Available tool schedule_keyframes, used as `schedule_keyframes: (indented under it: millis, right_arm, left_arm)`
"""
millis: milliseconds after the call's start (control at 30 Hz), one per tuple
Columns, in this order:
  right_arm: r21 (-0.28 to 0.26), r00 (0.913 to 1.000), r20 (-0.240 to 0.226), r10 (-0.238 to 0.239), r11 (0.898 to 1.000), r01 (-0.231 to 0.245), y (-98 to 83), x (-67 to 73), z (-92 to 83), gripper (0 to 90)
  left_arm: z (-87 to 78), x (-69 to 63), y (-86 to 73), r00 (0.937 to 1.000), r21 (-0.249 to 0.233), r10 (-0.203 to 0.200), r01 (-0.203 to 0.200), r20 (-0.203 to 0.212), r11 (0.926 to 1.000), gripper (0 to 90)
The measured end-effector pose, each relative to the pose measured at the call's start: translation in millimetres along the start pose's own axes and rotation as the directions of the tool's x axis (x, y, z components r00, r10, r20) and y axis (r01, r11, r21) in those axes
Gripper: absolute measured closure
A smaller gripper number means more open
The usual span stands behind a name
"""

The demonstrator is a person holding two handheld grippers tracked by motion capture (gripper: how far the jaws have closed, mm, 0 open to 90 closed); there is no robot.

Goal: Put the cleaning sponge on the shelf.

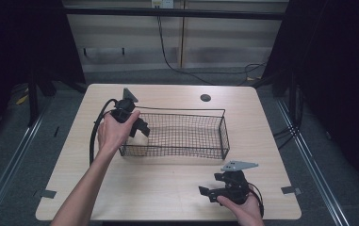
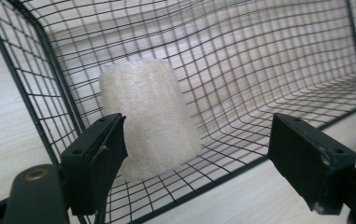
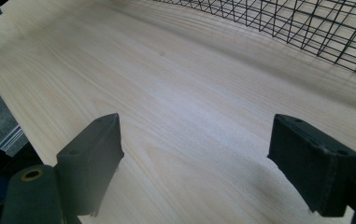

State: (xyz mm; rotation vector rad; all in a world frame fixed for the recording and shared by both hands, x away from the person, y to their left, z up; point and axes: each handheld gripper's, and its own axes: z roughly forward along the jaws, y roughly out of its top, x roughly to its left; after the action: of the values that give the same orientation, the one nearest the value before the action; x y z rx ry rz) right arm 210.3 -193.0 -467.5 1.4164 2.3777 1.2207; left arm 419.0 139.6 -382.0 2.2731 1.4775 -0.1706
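A pale, rough-textured sponge block (image 2: 150,123) is sitting inside a black wire basket (image 1: 222,133), tucked into the basket's left end close to its corner wall. The left gripper (image 1: 139,126) is hovering just above that end of the basket, held in the person's left hand (image 1: 112,133); its jaws are standing wide apart and gripping nothing, with the sponge lying beyond them, free of both pads. The basket is resting in the middle of a light wooden table (image 1: 167,188). The right gripper (image 1: 211,193) is sitting low near the table's front edge, well apart from the basket, cradled in the right hand (image 1: 243,209); its jaws are also spread wide with bare tabletop between them.
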Motion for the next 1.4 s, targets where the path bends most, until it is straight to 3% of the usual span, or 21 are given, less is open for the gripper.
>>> schedule_keyframes:
  millis: [133, 333, 633, 733, 933, 1100, 1167, 1233, 1300, 1333, 1400]
  right_arm:
    - [-0.002, 1.0000, 0.000, 0.000, 1.000, 0.000, 0.2, -0.4, 0.4, 16.8]
    - [-0.001, 1.0000, 0.001, 0.002, 1.000, -0.002, 0.1, -0.3, 0.1, 16.8]
    - [-0.001, 1.0000, 0.003, 0.004, 1.000, -0.004, -0.1, -0.3, 0.2, 16.8]
    - [0.000, 1.0000, 0.003, 0.007, 1.000, -0.007, 0.1, -0.8, 0.2, 16.8]
    - [0.000, 1.0000, 0.005, 0.008, 1.000, -0.008, 0.1, -0.6, 0.1, 16.8]
    - [0.000, 0.9999, 0.008, 0.012, 1.000, -0.012, 0.1, -1.0, -0.3, 16.8]
    - [0.000, 0.9999, 0.009, 0.011, 1.000, -0.011, 0.0, -0.9, -0.4, 16.8]
    - [0.000, 0.9999, 0.009, 0.011, 1.000, -0.011, 0.0, -1.1, -0.2, 16.8]
    - [0.000, 0.9999, 0.010, 0.011, 1.000, -0.011, 0.0, -1.0, 0.0, 16.8]
    - [0.001, 0.9999, 0.010, 0.011, 1.000, -0.011, 0.0, -0.9, 0.0, 16.8]
    - [0.000, 0.9999, 0.010, 0.012, 1.000, -0.012, -0.1, -0.7, -0.1, 16.8]
  left_arm:
    - [-6.5, -3.0, -3.8, 0.9973, -0.022, 0.061, -0.061, 0.039, 0.9979, 21.4]
    - [-16.3, -6.3, -10.0, 0.9923, -0.041, 0.119, -0.117, 0.035, 0.9923, 21.6]
    - [-28.1, -6.0, -25.2, 0.9792, -0.078, 0.196, -0.192, 0.050, 0.9783, 21.5]
    - [-31.1, -1.9, -31.3, 0.9689, -0.104, 0.234, -0.225, 0.080, 0.9687, 21.4]
    - [-35.6, 4.1, -46.7, 0.9646, -0.157, 0.241, -0.223, 0.107, 0.9621, 21.4]
    - [-40.3, 8.8, -60.4, 0.9527, -0.192, 0.280, -0.254, 0.119, 0.9478, 18.5]
    - [-41.6, 9.8, -66.2, 0.9532, -0.197, 0.280, -0.255, 0.113, 0.9466, 19.2]
    - [-42.8, 11.8, -72.6, 0.9496, -0.209, 0.290, -0.262, 0.118, 0.9422, 20.6]
    - [-44.2, 13.2, -77.5, 0.9483, -0.232, 0.293, -0.260, 0.122, 0.9375, 20.5]
    - [-44.7, 13.4, -80.6, 0.9507, -0.249, 0.286, -0.250, 0.120, 0.9358, 20.5]
    - [-47.3, 15.4, -86.7, 0.9478, -0.263, 0.295, -0.256, 0.122, 0.9303, 20.5]
